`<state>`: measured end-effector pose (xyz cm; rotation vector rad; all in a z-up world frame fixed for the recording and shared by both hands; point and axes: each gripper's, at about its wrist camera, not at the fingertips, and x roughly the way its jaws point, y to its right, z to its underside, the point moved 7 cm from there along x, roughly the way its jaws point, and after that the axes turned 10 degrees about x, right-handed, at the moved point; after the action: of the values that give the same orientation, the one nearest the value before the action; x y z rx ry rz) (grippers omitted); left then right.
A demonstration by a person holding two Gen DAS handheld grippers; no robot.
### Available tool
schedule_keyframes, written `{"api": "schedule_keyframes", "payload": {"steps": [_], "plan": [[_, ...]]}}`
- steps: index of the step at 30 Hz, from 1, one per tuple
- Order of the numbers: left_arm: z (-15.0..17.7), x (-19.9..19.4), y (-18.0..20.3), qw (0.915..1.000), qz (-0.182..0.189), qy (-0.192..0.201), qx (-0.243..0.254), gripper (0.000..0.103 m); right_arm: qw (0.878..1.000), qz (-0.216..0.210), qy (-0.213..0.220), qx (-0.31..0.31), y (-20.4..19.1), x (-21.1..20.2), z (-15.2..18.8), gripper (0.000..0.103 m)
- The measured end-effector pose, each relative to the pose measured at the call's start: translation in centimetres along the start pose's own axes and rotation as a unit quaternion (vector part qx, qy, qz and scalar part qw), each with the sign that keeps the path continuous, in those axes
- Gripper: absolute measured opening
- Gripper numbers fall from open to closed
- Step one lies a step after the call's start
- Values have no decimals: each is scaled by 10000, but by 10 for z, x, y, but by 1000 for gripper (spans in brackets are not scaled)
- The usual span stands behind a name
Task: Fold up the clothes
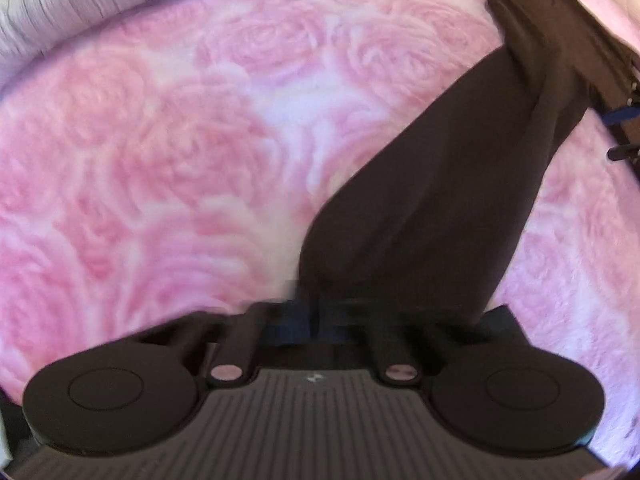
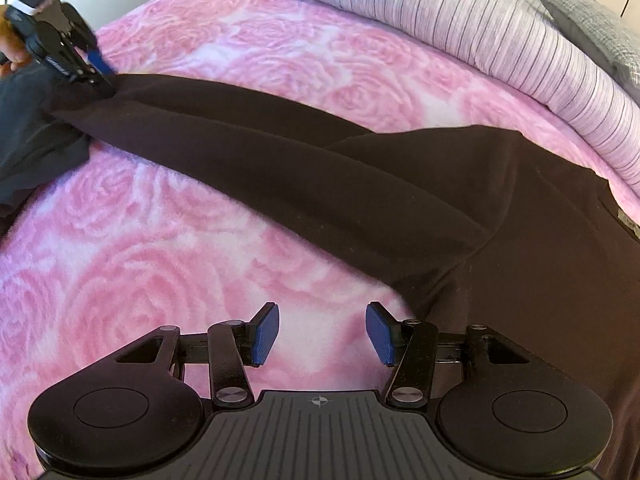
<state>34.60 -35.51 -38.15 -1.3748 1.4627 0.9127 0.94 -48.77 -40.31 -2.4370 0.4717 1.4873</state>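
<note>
At the far left of the right wrist view, the left tongs (image 2: 102, 76) are seen clenched on one end of a dark brown garment (image 2: 320, 168), which looks like a pair of trousers held at the leg end. In the left wrist view the same grip is confirmed: the cloth (image 1: 420, 208) is pinched between the blue pads and runs away up to the right, where the waist end is bunched and twisted.

Across the middle, the garment is stretched in a long band over the pink rose-patterned blanket (image 2: 140, 260) on the bed, partly lifted near the left tongs and widening toward the right. A striped duvet (image 2: 460, 12) is heaped along the far edge of the bed.

Lower right of centre, the right tongs (image 2: 322, 334) are held released, with nothing between the blue pads (image 2: 264, 334); they hover just beside the edge of the wide end of the garment, not touching it.

The fold is judged to be at an early stage: the two legs appear laid one over the other lengthwise, but no crosswise fold is seen. The wide end has yet to be gripped, and the leg end has yet to be brought over to it.
</note>
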Motion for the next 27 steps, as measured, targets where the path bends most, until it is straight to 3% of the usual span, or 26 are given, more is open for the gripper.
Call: {"api": "schedule_keyframes", "payload": {"steps": [3,10,12,14,18,20,23,25,27], "plan": [[9,-19,-22,9978,-229,311,-540,3,9999,58,11,85,8,0,1,52],[34,-19,-35,9947,-223,-123,-997,9,9998,51,57,169,15,4,-8,52],[35,-19,-43,9928,-379,-141,-1127,22,9999,14,38,120,11,6,-11,52],[41,-25,-55,9907,-643,-171,-1185,27,10000,0,-1,95,10,8,-9,52],[50,-52,-65,9868,-1003,15,-1275,24,9994,44,-219,264,18,9,6,52],[49,-70,-55,9886,-1134,209,-965,30,9992,57,-193,346,22,2,14,52],[46,-84,-10,9931,-1088,419,142,35,9987,41,-252,440,20,-10,28,52],[46,-74,25,9882,-1074,266,1064,35,9985,22,-309,456,16,-15,36,52],[47,-53,49,9755,-1162,-17,1868,35,9981,8,-373,481,11,-19,43,52]]}}
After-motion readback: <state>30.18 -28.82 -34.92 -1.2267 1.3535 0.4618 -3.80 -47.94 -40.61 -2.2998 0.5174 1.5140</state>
